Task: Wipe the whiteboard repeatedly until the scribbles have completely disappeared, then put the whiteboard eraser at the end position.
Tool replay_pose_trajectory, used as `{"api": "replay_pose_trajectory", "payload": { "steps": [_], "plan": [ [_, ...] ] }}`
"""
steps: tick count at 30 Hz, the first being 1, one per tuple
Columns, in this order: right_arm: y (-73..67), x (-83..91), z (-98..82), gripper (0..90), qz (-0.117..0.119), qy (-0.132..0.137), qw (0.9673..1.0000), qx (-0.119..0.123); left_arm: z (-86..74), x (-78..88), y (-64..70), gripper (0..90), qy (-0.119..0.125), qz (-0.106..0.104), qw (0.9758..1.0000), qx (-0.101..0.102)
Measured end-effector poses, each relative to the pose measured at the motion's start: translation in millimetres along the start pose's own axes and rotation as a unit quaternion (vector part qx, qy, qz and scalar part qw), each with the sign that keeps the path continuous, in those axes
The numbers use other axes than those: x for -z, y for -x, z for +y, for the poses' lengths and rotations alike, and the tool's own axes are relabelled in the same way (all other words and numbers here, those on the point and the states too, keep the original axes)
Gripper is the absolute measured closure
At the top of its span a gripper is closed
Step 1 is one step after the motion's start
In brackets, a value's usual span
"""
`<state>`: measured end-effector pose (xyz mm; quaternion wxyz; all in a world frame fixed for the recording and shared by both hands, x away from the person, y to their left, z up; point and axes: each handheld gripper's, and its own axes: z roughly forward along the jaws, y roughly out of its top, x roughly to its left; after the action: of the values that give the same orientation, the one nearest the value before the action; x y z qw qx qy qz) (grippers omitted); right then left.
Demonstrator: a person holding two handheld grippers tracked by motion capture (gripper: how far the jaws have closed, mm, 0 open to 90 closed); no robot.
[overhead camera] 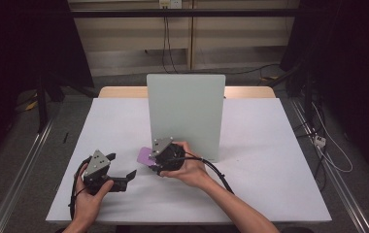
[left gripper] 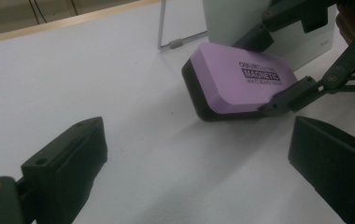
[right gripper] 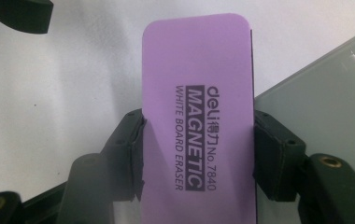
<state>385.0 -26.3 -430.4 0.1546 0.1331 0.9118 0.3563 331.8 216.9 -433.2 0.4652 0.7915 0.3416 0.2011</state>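
Just in front of the upright whiteboard (overhead camera: pixel 187 114), at its lower left corner, the purple eraser (overhead camera: pixel 146 156) sits clamped across its width between the fingers of the right gripper (overhead camera: pixel 154 166), which are closed on its two long sides. The eraser's long axis runs straight out from those fingers, away from the hand and along the foot of the board. It is tilted, one lower edge on or just above the white worktop (overhead camera: pixel 265 145); contact cannot be told for sure. The left gripper (overhead camera: pixel 124 177) lies well to the left of the whiteboard, its fingers spread wide with nothing between them, so the right hand is plainly the nearer.

The right gripper view gives the printed label and the grip on both flanks; the left gripper view instead gives the eraser's dark felt underside (left gripper: pixel 196 95) and its tilt.
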Motion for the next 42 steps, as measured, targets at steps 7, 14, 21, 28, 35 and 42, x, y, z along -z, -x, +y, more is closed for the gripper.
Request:
{"api": "replay_pose_trajectory", "payload": {
  "steps": [7, 14, 21, 28, 35, 42],
  "plan": [
    [8.4, 17.2, -3.8, 41.6, -0.009, 0.012, 0.9997, -0.017, -1.2, -0.9, -1.6, 4.6, -0.003, 0.000, 1.0000, 0.002],
    [16.6, 40.9, -10.1, 41.6, -0.021, 0.034, 0.9983, -0.042, -2.7, -3.0, -1.3, 4.6, -0.008, -0.004, 1.0000, 0.003],
    [21.9, 54.2, -13.8, 41.6, -0.018, 0.036, 0.9979, -0.050, -2.0, -2.3, -2.1, 4.6, -0.006, -0.001, 1.0000, 0.004],
    [20.7, 64.5, -30.0, 41.5, -0.023, 0.028, 0.9973, -0.064, -1.3, -2.1, -0.1, 4.6, -0.007, -0.001, 1.0000, 0.000],
    [26.1, 80.8, -40.7, 41.5, -0.015, 0.045, 0.9948, -0.090, -1.3, -3.6, 1.3, 4.6, -0.012, 0.003, 0.9999, 0.001],
    [29.0, 92.8, -49.3, 41.5, -0.023, 0.043, 0.9934, -0.104, -2.3, -6.1, 0.5, 4.7, -0.016, 0.000, 0.9999, 0.000]
  ]
}}
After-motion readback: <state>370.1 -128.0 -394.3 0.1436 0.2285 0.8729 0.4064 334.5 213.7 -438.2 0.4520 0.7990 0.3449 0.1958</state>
